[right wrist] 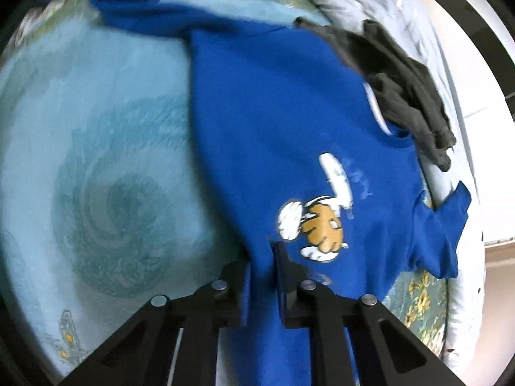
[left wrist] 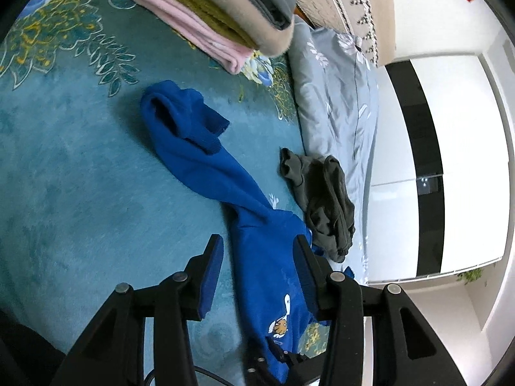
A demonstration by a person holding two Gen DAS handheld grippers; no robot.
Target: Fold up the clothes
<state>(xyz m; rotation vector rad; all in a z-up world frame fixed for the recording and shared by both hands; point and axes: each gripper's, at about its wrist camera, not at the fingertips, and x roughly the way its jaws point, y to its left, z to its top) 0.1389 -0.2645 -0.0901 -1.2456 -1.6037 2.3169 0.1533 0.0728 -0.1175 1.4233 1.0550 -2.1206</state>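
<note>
A blue sweatshirt (left wrist: 206, 160) with a white and orange cartoon print lies stretched across the teal bed cover (left wrist: 70, 177). In the right wrist view the blue sweatshirt (right wrist: 276, 122) fills the middle, print up. My left gripper (left wrist: 259, 243) is open, its jaws wide apart above the sweatshirt's body, holding nothing. My right gripper (right wrist: 262, 251) is shut on a fold of the sweatshirt's lower edge. A crumpled dark grey garment (left wrist: 325, 199) lies beside the sweatshirt; in the right wrist view the grey garment (right wrist: 405, 87) rests partly on it.
A stack of folded clothes (left wrist: 219, 9), pink, mustard, beige and grey, sits at the far side. A grey floral pillow (left wrist: 338, 96) lies along the bed's right side. Beyond the bed edge stands a white and black wardrobe (left wrist: 428, 167).
</note>
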